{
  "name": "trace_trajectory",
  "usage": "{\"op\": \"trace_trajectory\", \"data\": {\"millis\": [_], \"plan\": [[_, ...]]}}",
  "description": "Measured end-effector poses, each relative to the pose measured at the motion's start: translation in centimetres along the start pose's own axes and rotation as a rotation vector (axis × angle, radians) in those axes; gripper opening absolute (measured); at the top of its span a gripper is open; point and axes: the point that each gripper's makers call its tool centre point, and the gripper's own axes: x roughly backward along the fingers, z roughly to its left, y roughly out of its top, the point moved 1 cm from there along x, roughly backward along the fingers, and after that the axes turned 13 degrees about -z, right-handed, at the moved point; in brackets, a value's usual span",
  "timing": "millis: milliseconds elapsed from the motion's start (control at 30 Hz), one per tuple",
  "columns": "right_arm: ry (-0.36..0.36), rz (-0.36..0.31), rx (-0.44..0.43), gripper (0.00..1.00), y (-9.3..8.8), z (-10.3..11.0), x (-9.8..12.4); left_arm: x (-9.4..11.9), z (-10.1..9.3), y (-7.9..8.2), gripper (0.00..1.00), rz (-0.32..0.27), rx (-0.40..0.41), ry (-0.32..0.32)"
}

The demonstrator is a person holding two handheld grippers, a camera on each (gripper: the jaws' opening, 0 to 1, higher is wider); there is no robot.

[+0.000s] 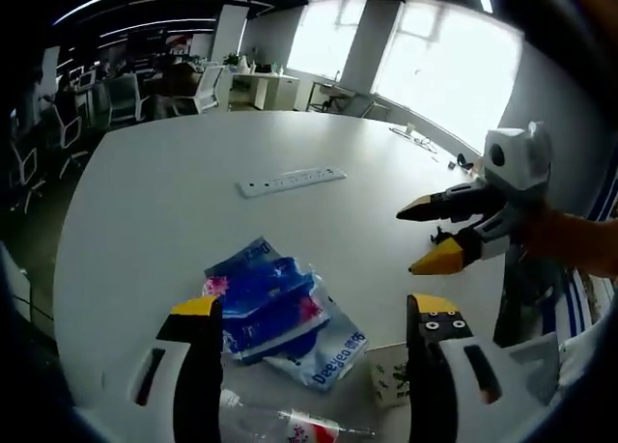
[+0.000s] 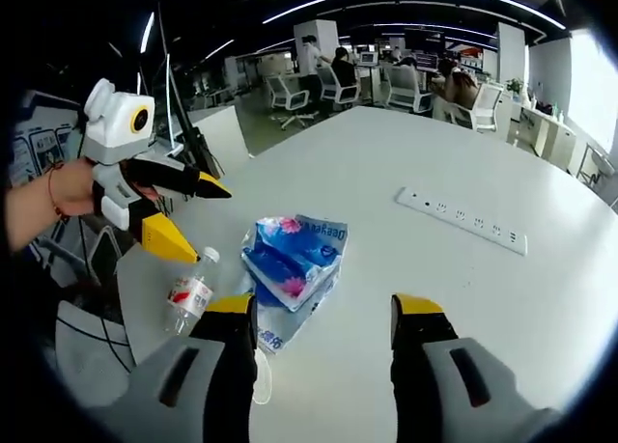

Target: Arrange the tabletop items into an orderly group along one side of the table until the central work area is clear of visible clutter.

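With both grippers open and holding nothing, the left gripper (image 1: 314, 322) hovers above the blue tissue pack (image 1: 280, 318) at lower centre of the white desk (image 1: 174, 202); the right gripper (image 2: 323, 313) should, I judge, take the bottle (image 2: 191, 293) separately.

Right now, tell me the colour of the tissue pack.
The tissue pack is blue with pink flowers and white edges, clearest in the right gripper view.

One tissue pack (image 1: 280, 313), one bottle (image 2: 190, 293), one power strip (image 1: 291, 180), one cup (image 1: 390, 373).
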Motion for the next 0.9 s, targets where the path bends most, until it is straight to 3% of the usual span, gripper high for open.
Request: {"op": "trace_trajectory", "data": {"millis": [367,900], "plan": [[0.024,0.037,-0.002,0.5,-1.2,1.5,-3.6,-0.7,4.1,-1.9,0.76,0.036,0.003,0.041],[-0.012,0.08,-0.045,0.4,-3.7,1.5,-7.7,-3.3,7.5,-5.4,0.63,0.093,0.013,0.057]]}}
